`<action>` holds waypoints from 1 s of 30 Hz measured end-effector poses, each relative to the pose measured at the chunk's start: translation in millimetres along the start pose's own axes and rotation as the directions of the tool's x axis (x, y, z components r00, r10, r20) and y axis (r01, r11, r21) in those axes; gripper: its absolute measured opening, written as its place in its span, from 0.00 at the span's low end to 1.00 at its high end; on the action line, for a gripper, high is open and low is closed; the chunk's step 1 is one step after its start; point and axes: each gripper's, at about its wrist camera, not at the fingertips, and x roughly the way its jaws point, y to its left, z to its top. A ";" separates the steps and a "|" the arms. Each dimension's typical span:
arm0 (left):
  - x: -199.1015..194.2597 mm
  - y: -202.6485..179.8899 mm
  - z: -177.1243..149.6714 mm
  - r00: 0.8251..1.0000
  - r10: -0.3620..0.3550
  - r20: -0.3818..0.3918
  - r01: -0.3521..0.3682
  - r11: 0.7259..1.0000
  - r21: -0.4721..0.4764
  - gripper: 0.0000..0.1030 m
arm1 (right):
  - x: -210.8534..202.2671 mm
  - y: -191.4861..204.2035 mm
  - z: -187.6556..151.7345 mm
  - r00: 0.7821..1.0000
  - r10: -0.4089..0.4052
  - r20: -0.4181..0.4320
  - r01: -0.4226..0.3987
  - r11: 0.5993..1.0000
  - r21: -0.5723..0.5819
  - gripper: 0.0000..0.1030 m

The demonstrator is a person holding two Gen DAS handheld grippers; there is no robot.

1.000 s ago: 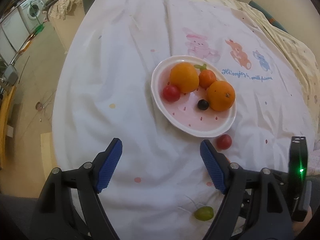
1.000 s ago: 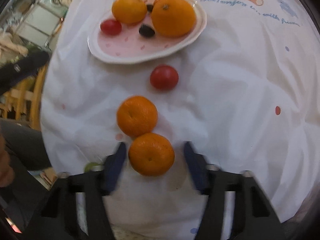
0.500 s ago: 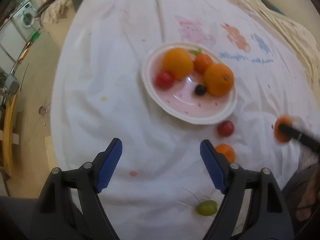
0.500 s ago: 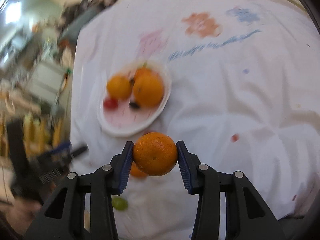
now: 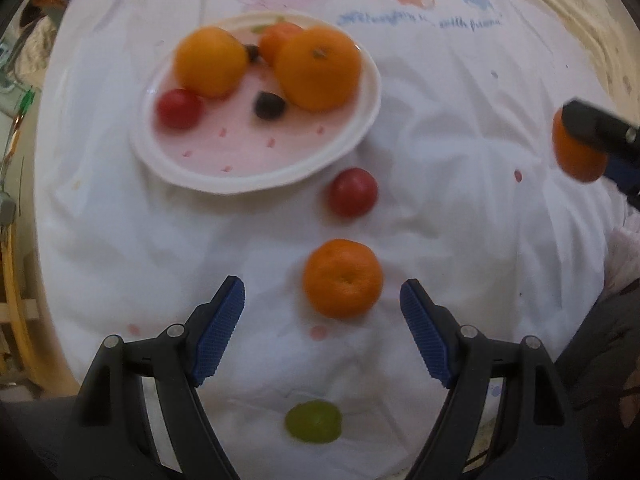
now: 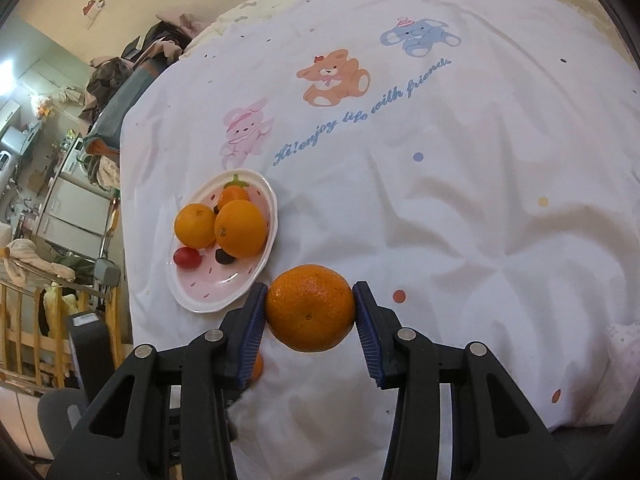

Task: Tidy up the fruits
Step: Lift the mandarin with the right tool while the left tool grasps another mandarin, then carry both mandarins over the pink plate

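Observation:
A white and pink plate [image 5: 348, 140] [image 6: 256, 276] lies on the white cartoon-print sheet with two oranges, a small tangerine, a cherry tomato and a dark grape in it. My left gripper [image 5: 322, 308] is open, its jaws either side of a loose tangerine [image 5: 342, 278] on the sheet. A cherry tomato [image 5: 353, 192] lies between that tangerine and the plate, and a green grape [image 5: 313, 421] lies close under the gripper. My right gripper [image 6: 310, 316] is shut on a tangerine [image 6: 310, 312] and holds it above the sheet right of the plate; it shows in the left wrist view [image 5: 578, 152].
The sheet [image 6: 460, 200] covers a bed with wide bare cloth to the right of the plate. The bed's left edge drops to the floor, with a wooden rail [image 6: 24, 320], cabinets and clutter beyond it.
My right gripper closed on one tangerine and lifted it off the sheet, swinging up and right. My left gripper moved forward and right, so the other tangerine now sits between its jaws.

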 end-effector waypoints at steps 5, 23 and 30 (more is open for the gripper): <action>8.9 -9.6 3.0 1.000 0.025 -0.004 -0.024 1.000 0.017 0.75 | 2.9 1.1 0.9 1.000 0.014 -0.010 -0.014 1.000 0.000 0.44; -28.0 16.8 -4.4 0.999 -0.009 0.049 0.008 1.000 0.012 0.39 | 7.5 13.1 -0.3 1.000 0.009 -0.020 -0.010 0.999 -0.038 0.44; -54.5 44.1 -1.5 0.995 0.002 0.100 0.000 1.000 -0.023 0.39 | 5.8 12.3 -3.4 0.998 0.058 -0.015 -0.058 0.998 -0.001 0.44</action>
